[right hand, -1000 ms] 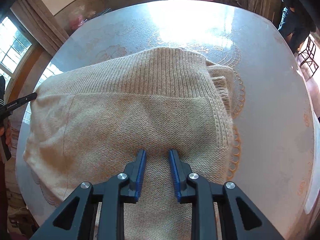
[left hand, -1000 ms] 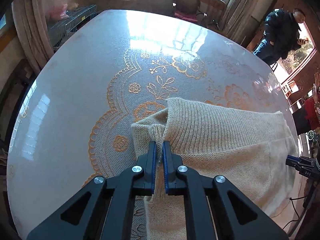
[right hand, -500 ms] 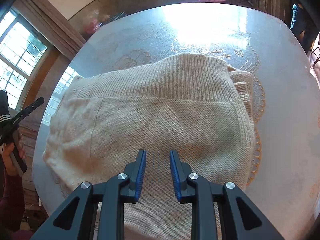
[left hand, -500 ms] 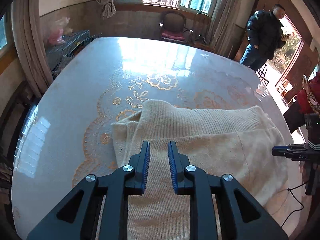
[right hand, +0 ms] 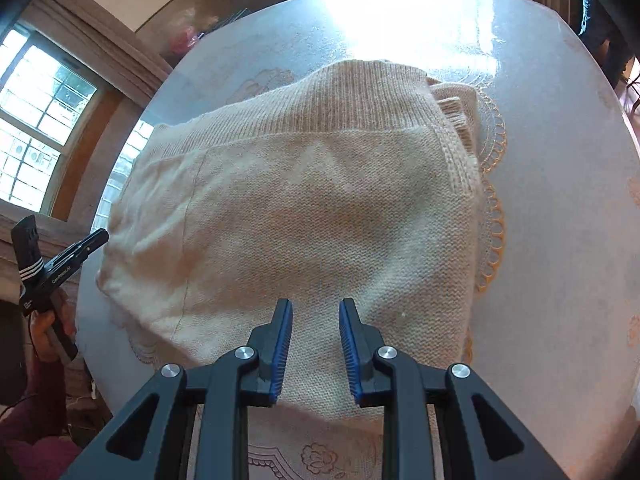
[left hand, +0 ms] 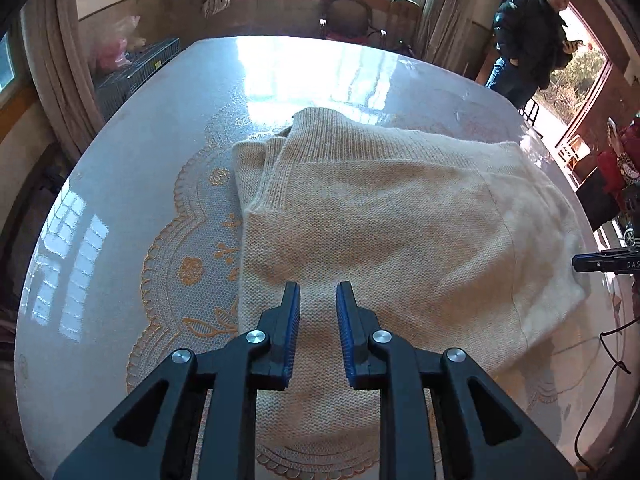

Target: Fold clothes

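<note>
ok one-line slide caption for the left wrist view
Left gripper, jaws open and empty, above a folded beige knit sweater on a glossy lace-patterned table.

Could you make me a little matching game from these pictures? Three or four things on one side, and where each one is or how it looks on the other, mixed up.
Things:
1. sweater
2. left gripper
3. lace doily
4. bystander in a dark jacket

Descriptions:
A. orange-trimmed, flat under the garment
B. standing by the doorway beyond the table
C. cream knit, folded on the table
D. jaws apart, nothing between them

Pairs: 1-C, 2-D, 3-A, 4-B
</note>
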Motion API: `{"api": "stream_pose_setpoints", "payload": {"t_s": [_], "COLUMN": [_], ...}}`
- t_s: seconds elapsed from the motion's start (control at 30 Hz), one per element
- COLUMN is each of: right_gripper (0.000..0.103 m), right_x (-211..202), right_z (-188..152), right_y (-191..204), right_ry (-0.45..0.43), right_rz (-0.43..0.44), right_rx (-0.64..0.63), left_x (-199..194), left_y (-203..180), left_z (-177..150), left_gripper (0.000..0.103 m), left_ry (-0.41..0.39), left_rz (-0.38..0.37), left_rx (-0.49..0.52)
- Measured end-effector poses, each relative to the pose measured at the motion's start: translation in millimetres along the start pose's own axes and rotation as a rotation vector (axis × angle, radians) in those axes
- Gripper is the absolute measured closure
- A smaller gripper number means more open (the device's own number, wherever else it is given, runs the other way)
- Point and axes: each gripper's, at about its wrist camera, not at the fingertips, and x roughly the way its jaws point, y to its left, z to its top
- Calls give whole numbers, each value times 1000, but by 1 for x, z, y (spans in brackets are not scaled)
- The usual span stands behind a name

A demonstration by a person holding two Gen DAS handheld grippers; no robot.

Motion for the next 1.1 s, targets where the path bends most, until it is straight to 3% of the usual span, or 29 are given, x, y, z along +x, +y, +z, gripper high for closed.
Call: {"api": "stream_pose_setpoints", "payload": {"t_s": [0.13,0.2,0.23,0.3,0.33,0.4,0.5,0.57,0.63,0.67,0.73,0.83,0.97,1.03,1.1], "right_gripper": [82,77,76,77,77,77,77,77,76,74,74,74,74,76,77], "right_x": [-2,-15,-23,-38,-42,-44,-39,-29,-15,-14,-21,-27,-3,10,3], "right_z": [-20,-23,-25,-26,-24,-15,10,30,41,44,50,68,87,96,95], "right_y": [-11,-18,-22,-26,-26,-27,-34,-40,-49,-49,-44,-25,-22,-21,-21], "right_ry": [31,1,-19,-75,-104,-155,-220,-227,-153,-150,-179,-223,-154,-118,-135], "right_rz": [-162,-297,-287,-135,-102,-47,35,41,-120,-151,-46,51,-22,-62,-50], "right_rx": [12,38,63,99,106,128,178,207,255,241,235,185,180,178,178], "left_x": [10,3,-5,-18,-23,-20,1,17,10,3,-9,-6,38,45,43], "left_y": [4,12,15,16,14,7,0,4,11,14,17,16,19,26,34], "left_z": [-17,-17,-15,-11,-9,-4,-6,-9,-7,-3,12,40,58,55,53], "left_gripper": [81,80,80,80,78,78,77,77,77,77,77,77,74,69,68], "left_ry": [69,59,36,-21,-42,-45,11,73,46,13,-61,-103,11,25,18], "left_rz": [54,37,28,-2,-30,-29,33,53,29,21,1,0,72,83,76], "left_rx": [21,-24,-47,-73,-85,-68,-33,-41,-69,-82,-104,-110,-105,-107,-122]}}
